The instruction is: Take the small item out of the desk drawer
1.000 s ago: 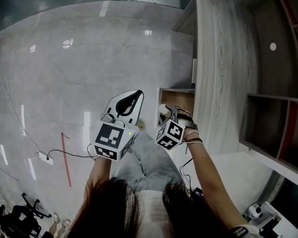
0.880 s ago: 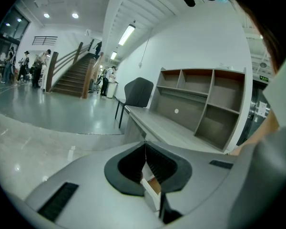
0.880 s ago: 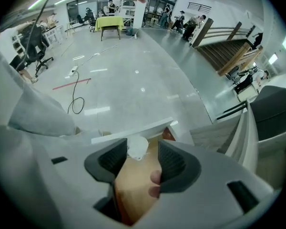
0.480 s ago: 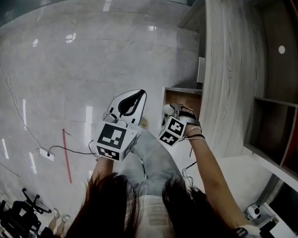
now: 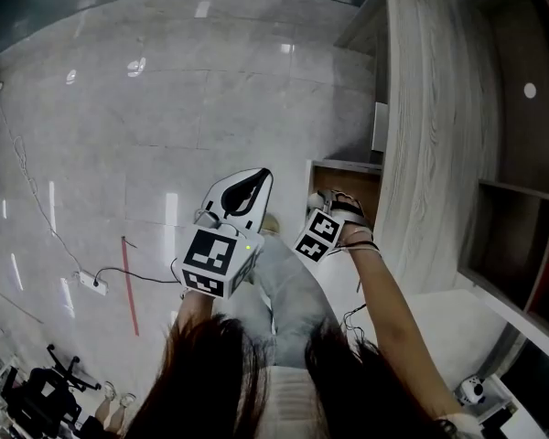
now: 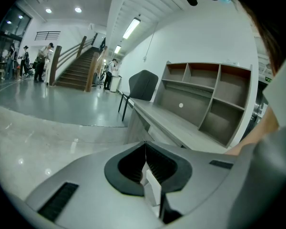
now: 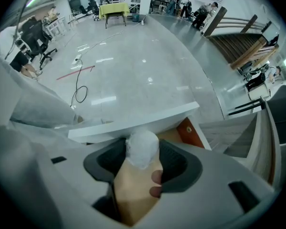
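The right gripper [image 7: 144,146] pointed straight down into the open white-fronted, wood-floored drawer [image 7: 133,124] of the grey wood-grain desk [image 5: 430,135]. Its jaws had just been spreading wide, apparently to straddle the small white fluffy ball [image 7: 142,152], which lay on the drawer bottom between them, ungripped. The left gripper [image 6: 145,146], jaws closed and empty, hung aside, likely unneeded.

item: white crumpled ball [image 7: 142,149] | place: inside drawer [image 7: 105,127] | drawer: open, white-fronted

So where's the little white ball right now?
In the right gripper view, the white ball lies on the open drawer's wooden floor, just inside its white front, between the jaws of the right gripper, which have just been opening.
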Available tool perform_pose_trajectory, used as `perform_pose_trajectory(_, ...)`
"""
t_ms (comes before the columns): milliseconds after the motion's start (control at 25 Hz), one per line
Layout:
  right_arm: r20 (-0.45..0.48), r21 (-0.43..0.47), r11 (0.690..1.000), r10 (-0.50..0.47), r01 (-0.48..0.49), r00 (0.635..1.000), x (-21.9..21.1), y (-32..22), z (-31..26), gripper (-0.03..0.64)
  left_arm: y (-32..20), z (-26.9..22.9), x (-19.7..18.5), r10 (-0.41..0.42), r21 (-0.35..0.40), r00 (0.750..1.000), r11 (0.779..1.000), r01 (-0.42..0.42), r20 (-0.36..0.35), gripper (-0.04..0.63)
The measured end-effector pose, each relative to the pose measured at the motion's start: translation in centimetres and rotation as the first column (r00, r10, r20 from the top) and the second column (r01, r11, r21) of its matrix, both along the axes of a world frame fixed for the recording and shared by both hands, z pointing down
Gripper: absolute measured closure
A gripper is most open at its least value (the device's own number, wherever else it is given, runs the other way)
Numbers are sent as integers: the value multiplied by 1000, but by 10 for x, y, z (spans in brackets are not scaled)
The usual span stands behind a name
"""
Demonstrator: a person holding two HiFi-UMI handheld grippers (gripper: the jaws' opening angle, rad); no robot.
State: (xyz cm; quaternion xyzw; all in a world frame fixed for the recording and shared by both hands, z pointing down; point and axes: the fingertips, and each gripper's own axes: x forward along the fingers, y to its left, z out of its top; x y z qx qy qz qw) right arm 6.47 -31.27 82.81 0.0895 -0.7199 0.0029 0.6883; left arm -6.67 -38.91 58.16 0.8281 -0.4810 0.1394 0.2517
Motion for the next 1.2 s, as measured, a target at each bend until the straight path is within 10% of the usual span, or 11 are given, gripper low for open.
perform_pose_trajectory(1200, -13, 168, 984, 58, -55, 998, 12, 6, -46, 433, 32, -30, 11, 49, 45, 999, 998, -50, 5, 580)
